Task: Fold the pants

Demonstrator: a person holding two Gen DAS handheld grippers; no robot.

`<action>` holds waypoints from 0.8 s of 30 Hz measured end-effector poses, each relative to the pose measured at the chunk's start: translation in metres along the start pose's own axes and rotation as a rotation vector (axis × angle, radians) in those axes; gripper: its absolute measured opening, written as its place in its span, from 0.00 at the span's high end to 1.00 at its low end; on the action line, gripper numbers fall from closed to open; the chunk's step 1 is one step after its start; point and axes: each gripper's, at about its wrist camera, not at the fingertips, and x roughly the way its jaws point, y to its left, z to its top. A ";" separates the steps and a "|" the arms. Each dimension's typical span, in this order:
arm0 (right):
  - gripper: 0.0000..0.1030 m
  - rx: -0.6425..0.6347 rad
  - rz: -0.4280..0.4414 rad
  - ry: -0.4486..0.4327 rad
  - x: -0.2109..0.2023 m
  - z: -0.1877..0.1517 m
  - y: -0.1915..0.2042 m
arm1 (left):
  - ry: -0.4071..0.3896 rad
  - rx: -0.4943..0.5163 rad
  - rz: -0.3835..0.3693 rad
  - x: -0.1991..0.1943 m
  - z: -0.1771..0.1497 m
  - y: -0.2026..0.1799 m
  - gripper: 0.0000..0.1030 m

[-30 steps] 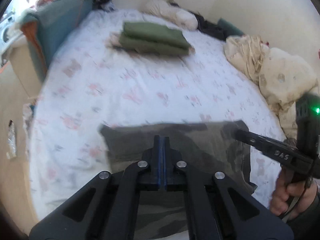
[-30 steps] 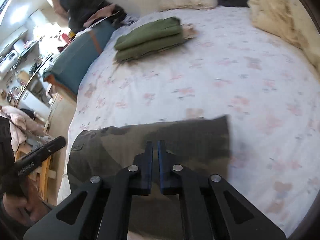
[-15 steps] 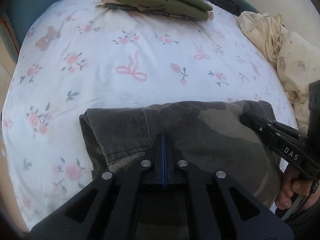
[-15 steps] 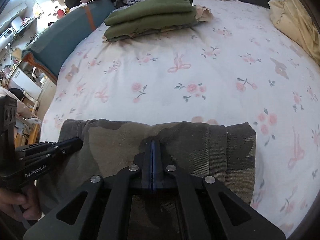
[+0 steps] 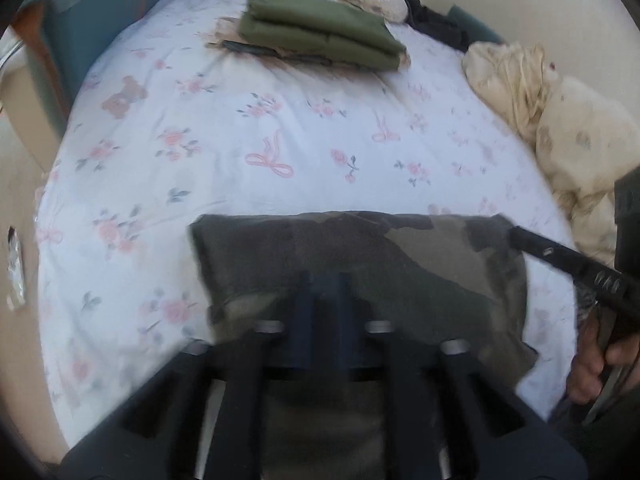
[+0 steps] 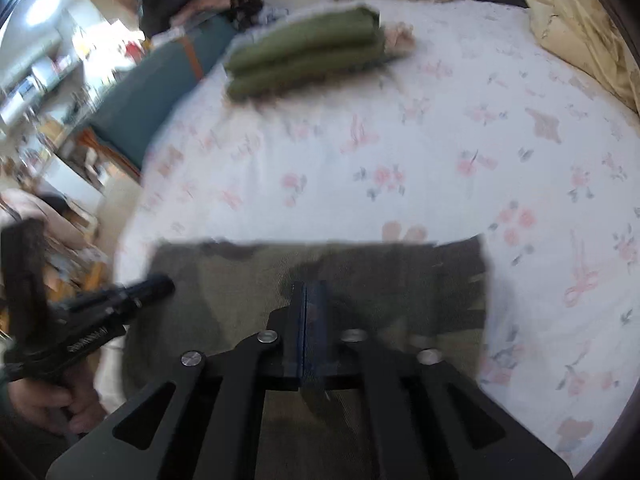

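The camouflage pants lie folded into a rectangle at the near edge of the floral bedsheet; they also show in the right wrist view. My left gripper is over the fold's near side, blurred, with a small gap between its fingers. My right gripper is over the same fold with its fingers together; whether cloth is pinched is unclear. Each gripper shows from the side in the other's view.
A stack of folded olive-green garments lies at the far side of the bed, also in the right wrist view. Cream bedding is heaped on the right. A teal cushion borders the left edge.
Both grippers have pulled back and up from the fold, so more of the bed shows. The left gripper's fingers have parted slightly. The pants stay folded in place.
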 end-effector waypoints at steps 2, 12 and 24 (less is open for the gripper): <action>0.47 0.093 0.052 -0.024 -0.027 0.001 -0.024 | -0.054 -0.061 0.013 -0.018 -0.003 0.014 0.12; 0.03 0.489 0.161 0.176 0.013 -0.057 -0.112 | 0.110 -0.325 -0.132 0.026 -0.036 0.065 0.07; 0.39 0.274 0.212 0.225 0.043 -0.066 -0.060 | 0.174 -0.227 -0.260 0.051 -0.043 0.030 0.51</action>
